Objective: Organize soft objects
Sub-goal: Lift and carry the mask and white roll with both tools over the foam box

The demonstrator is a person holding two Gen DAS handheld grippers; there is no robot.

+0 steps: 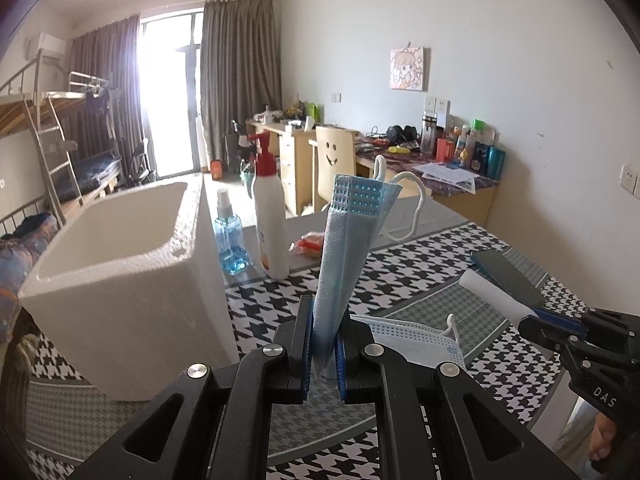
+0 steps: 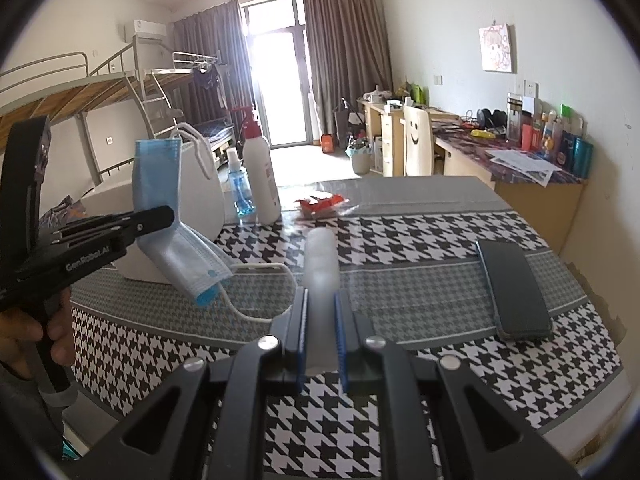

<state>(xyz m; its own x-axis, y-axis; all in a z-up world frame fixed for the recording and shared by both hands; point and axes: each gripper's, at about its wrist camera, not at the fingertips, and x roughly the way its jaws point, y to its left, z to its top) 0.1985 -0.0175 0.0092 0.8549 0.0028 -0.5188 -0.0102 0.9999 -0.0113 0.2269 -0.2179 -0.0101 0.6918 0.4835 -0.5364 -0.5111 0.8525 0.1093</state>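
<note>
My left gripper point(image 1: 324, 344) pinches a blue mask point(image 1: 348, 240) upright, right of the foam box point(image 1: 120, 280); my right gripper point(image 2: 322, 332) clasps a white roll point(image 2: 320, 256).

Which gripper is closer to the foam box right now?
Left. The left gripper, shut on a blue face mask, is just beside the white foam box. The right gripper, shut on a white roll, is farther off, nearer the phone.
</note>
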